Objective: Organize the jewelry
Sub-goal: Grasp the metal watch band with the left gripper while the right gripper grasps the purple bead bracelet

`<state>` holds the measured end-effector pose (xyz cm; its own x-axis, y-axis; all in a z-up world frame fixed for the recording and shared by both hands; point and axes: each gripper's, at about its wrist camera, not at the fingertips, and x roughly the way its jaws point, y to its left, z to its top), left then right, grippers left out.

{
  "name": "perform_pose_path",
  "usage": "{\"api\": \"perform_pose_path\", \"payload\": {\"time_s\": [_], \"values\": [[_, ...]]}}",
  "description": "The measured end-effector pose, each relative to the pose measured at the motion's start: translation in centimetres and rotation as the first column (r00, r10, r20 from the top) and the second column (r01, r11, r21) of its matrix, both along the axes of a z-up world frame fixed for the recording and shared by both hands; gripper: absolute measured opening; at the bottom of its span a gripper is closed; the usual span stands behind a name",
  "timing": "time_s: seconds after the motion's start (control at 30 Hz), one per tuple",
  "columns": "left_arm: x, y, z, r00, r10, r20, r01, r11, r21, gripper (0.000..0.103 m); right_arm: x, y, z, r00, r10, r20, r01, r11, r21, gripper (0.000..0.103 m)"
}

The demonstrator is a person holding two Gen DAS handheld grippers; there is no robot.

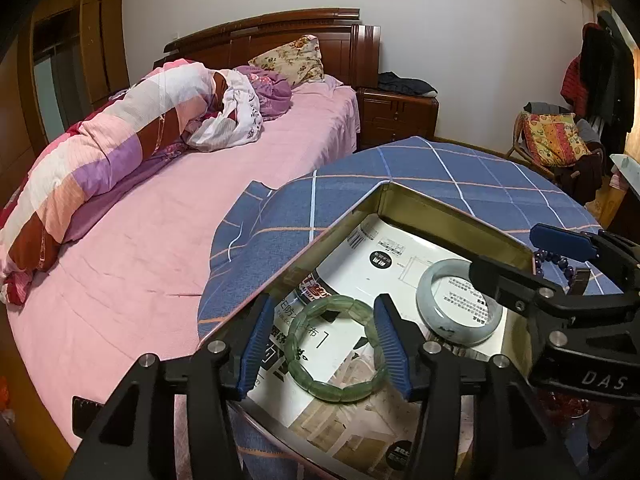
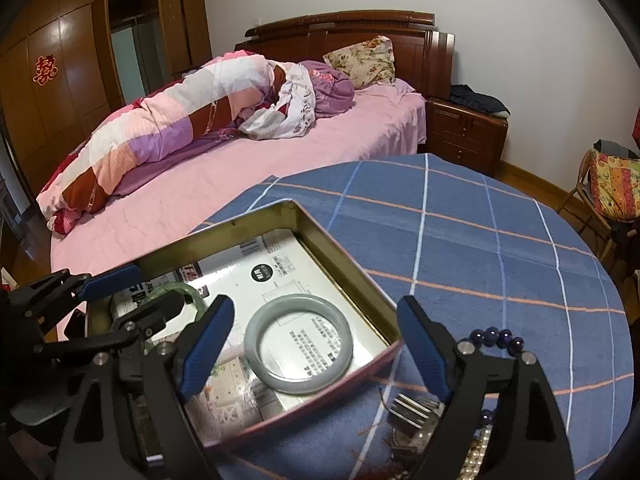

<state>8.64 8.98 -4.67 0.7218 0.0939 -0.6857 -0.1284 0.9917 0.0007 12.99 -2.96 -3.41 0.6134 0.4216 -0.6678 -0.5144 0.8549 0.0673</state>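
A metal tin (image 1: 448, 204) lined with printed paper sits on the blue checked cloth. A green segmented bracelet (image 1: 338, 348) lies in it, between the open fingers of my left gripper (image 1: 324, 344), which hovers over it. A grey-white jade bangle (image 1: 460, 304) lies beside it in the tin; it also shows in the right wrist view (image 2: 298, 344). My right gripper (image 2: 316, 348) is open above the bangle and the tin's (image 2: 344, 256) corner. A purple bead bracelet (image 2: 496, 338) lies on the cloth outside the tin, with pearls (image 2: 474, 460) and a metal clip (image 2: 412, 410) near it.
The round table (image 2: 500, 240) with the blue cloth stands against a pink bed (image 1: 160, 220) with a rolled quilt. A wooden nightstand (image 1: 396, 116) stands behind. A chair with a patterned cushion (image 1: 554, 140) is at the right.
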Motion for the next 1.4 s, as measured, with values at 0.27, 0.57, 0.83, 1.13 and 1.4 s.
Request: {"api": "perform_pose_path", "payload": {"time_s": [0.27,0.57,0.83,1.13,1.4], "values": [[-1.1,-0.4,1.4,0.998,0.011,0.057,-0.014,0.999,0.037,0.065,-0.7,-1.8,0.6,1.000,-0.017,0.006,0.017,1.000,-0.002,0.087],[-1.9,-1.2,1.7,0.998,0.018,0.062,-0.020,0.999,0.031,0.068,-1.9,-7.8,0.9,0.992,-0.125,0.011,0.125,0.992,-0.014,0.089],[-3.3,-4.2,2.5,0.994,-0.054,0.096,0.053,0.999,0.014,0.068,-3.7,-13.2,-0.8,0.973,-0.227,-0.040,0.226,0.974,-0.032,0.089],[-3.6,-8.9,3.0,0.981,-0.173,0.092,0.172,0.985,0.027,0.068,-3.5,-14.4,-1.8,0.973,-0.222,-0.063,0.220,0.975,-0.031,0.089],[-2.5,-12.2,3.1,0.958,-0.269,0.094,0.269,0.963,0.017,0.068,-2.3,-16.0,-1.8,0.963,-0.261,-0.064,0.259,0.965,-0.035,0.089]]}}
